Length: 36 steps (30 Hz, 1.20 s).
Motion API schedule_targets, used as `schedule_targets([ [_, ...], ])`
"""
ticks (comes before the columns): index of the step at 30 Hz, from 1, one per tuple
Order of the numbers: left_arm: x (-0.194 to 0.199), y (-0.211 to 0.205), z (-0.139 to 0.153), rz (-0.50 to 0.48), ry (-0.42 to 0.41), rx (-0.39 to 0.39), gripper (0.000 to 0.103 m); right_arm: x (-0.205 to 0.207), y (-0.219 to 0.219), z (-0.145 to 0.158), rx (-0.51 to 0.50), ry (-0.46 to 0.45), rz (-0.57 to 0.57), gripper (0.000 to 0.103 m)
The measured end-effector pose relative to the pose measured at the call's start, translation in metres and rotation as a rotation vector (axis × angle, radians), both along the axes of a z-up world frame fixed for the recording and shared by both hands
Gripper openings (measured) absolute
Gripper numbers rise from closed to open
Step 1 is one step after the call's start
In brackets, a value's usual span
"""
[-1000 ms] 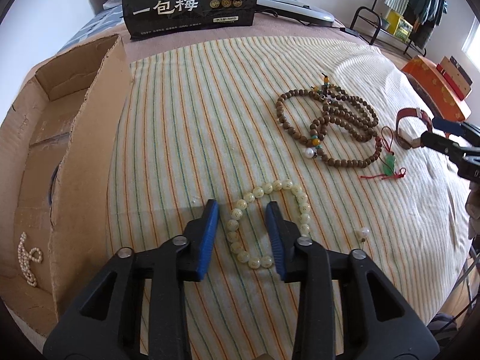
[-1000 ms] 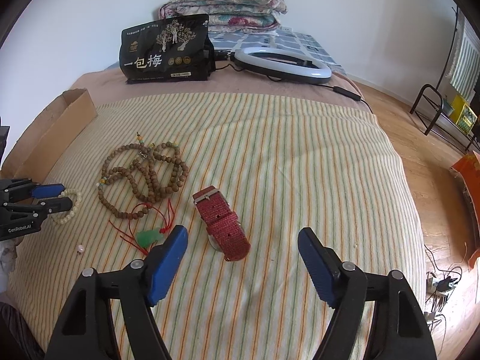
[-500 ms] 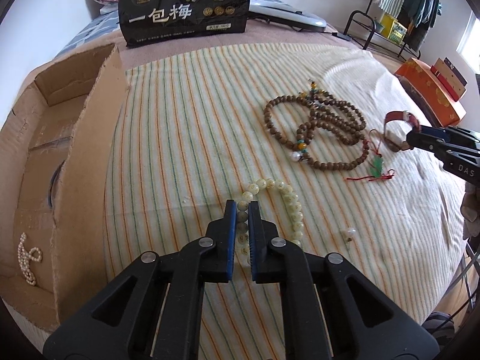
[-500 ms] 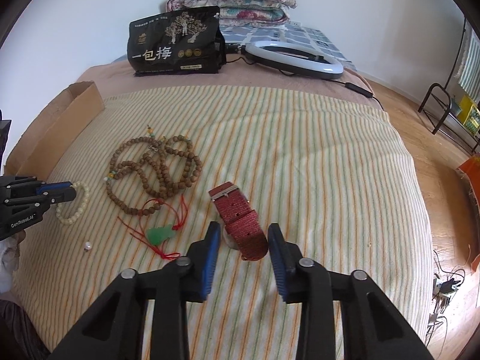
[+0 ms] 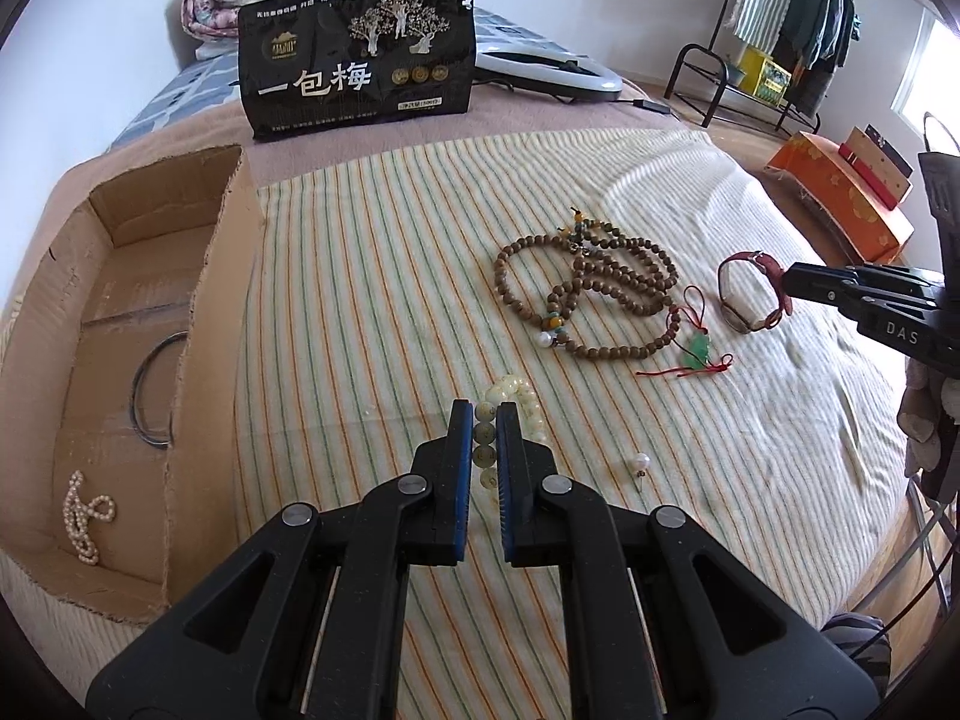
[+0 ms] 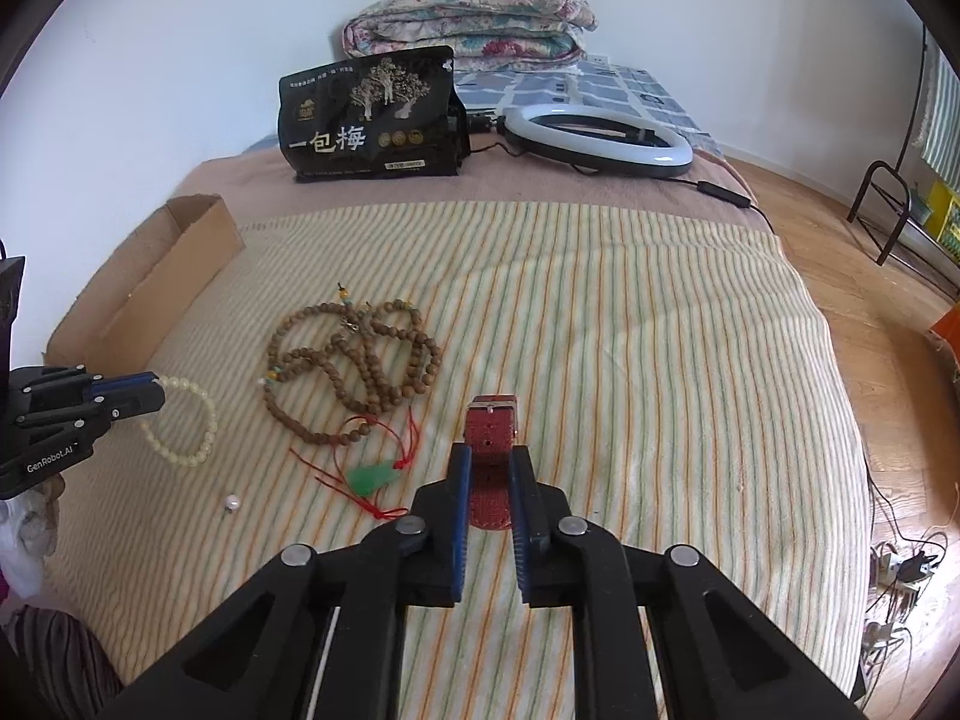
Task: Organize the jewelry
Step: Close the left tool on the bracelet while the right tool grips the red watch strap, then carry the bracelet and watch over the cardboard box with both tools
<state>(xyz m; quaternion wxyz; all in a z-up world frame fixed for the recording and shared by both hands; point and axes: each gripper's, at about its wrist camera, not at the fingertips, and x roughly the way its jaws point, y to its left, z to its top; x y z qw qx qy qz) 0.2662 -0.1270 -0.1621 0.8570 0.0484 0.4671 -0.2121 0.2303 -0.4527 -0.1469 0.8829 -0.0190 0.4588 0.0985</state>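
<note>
My left gripper is shut on a pale cream bead bracelet, whose free loop hangs just above the striped blanket. From the right wrist view the same bracelet dangles from the left gripper. My right gripper is shut on a red watch strap; in the left wrist view that strap curls up from the bed at the right gripper. A brown wooden bead necklace and a green pendant on red cord lie between the two.
An open cardboard box on the left holds a pearl strand and a dark bangle. A loose pearl lies on the blanket. A black snack bag, ring light and folded quilt sit behind.
Both grippers closed: the left on the cream bracelet, the right on the red strap. The left then rose, lifting the bracelet so its loop bunched up off the blanket.
</note>
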Motion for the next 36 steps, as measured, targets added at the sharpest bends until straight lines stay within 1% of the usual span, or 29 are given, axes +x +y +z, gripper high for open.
schedule_targets([
  [2, -0.002, 0.000, 0.002, 0.000, -0.007, 0.003, 0.005, 0.001, -0.001, -0.001, -0.003, 0.007, -0.006, 0.007],
  [3, -0.002, 0.001, 0.004, 0.002, -0.011, 0.001, 0.005, 0.001, -0.001, -0.002, -0.004, 0.008, -0.006, 0.005],
  [6, -0.004, 0.002, 0.008, 0.000, -0.017, -0.006, 0.005, 0.001, -0.005, -0.002, 0.010, 0.008, -0.015, 0.002],
  [8, -0.005, 0.002, 0.010, -0.006, -0.022, -0.005, 0.005, 0.000, -0.006, 0.001, 0.015, -0.002, -0.017, 0.002],
  [10, -0.005, 0.001, 0.009, -0.007, -0.025, 0.000, 0.005, -0.001, -0.002, 0.002, 0.024, -0.005, 0.017, 0.003],
  [12, -0.006, 0.002, 0.009, -0.007, -0.024, 0.001, 0.005, -0.002, 0.004, 0.002, -0.012, -0.004, 0.027, 0.030],
  [13, -0.007, 0.002, 0.009, -0.006, -0.025, 0.001, 0.005, -0.003, 0.006, 0.002, -0.030, -0.010, 0.020, 0.054],
  [14, -0.007, 0.003, 0.009, -0.004, -0.025, 0.001, 0.005, -0.003, 0.009, 0.001, -0.047, -0.023, 0.020, 0.061],
  [15, -0.006, 0.003, 0.009, -0.002, -0.024, 0.001, 0.005, -0.003, 0.011, 0.000, -0.057, -0.028, 0.022, 0.060],
  [18, -0.006, 0.005, 0.009, 0.004, -0.022, -0.002, 0.005, 0.006, 0.016, -0.009, -0.081, 0.004, 0.028, 0.047],
  [19, -0.006, 0.006, 0.009, 0.004, -0.023, -0.002, 0.005, 0.009, 0.017, -0.012, -0.087, 0.012, 0.030, 0.041],
  [20, -0.006, 0.006, 0.010, 0.003, -0.024, -0.002, 0.005, 0.013, 0.017, -0.016, -0.103, 0.022, 0.027, 0.031],
  [22, -0.006, 0.008, 0.011, 0.004, -0.026, -0.004, 0.005, 0.017, 0.017, -0.022, -0.122, 0.038, 0.023, 0.020],
  [28, -0.009, 0.017, 0.023, 0.013, -0.044, -0.030, 0.005, 0.012, 0.016, -0.014, -0.100, 0.015, 0.009, 0.020],
  [36, -0.014, 0.034, 0.046, 0.025, -0.086, -0.064, 0.005, 0.000, 0.029, 0.023, -0.061, -0.049, 0.022, 0.020],
])
